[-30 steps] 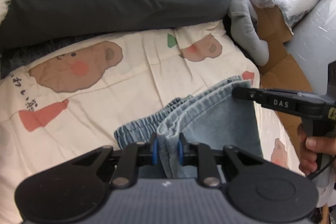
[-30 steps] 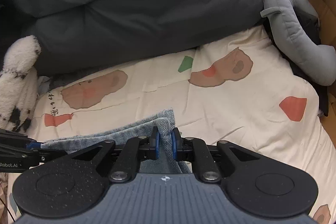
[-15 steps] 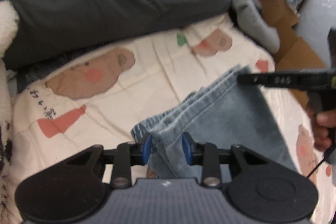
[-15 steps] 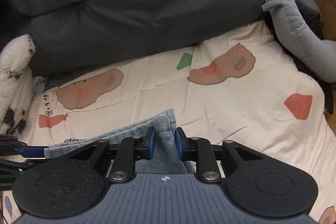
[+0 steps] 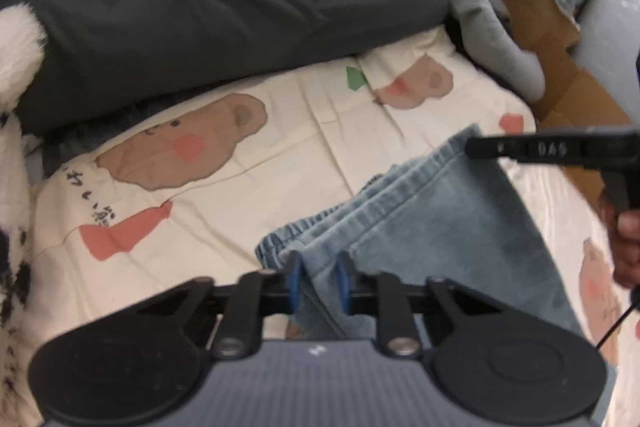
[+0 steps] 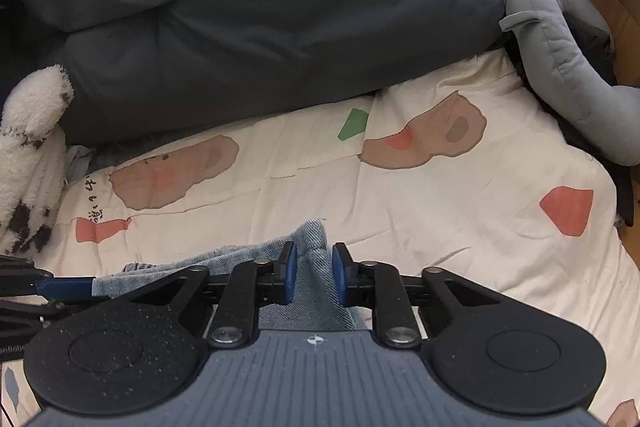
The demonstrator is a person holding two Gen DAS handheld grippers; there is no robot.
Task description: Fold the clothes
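My left fingers (image 5: 318, 285) have just clenched on the folded light-blue denim jeans (image 5: 432, 223). My right fingers (image 6: 315, 277) have likewise just closed, pinching another corner above the cream bear-print bedsheet (image 6: 440, 203).

Each gripper (image 5: 318, 281) (image 6: 314, 277) is built of black linkages, silver screws, blue pads (image 5: 294, 281) and a ribbed grey body.

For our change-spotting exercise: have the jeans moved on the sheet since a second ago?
No: in the right wrist view the jeans still peak just below the green patch, as before.
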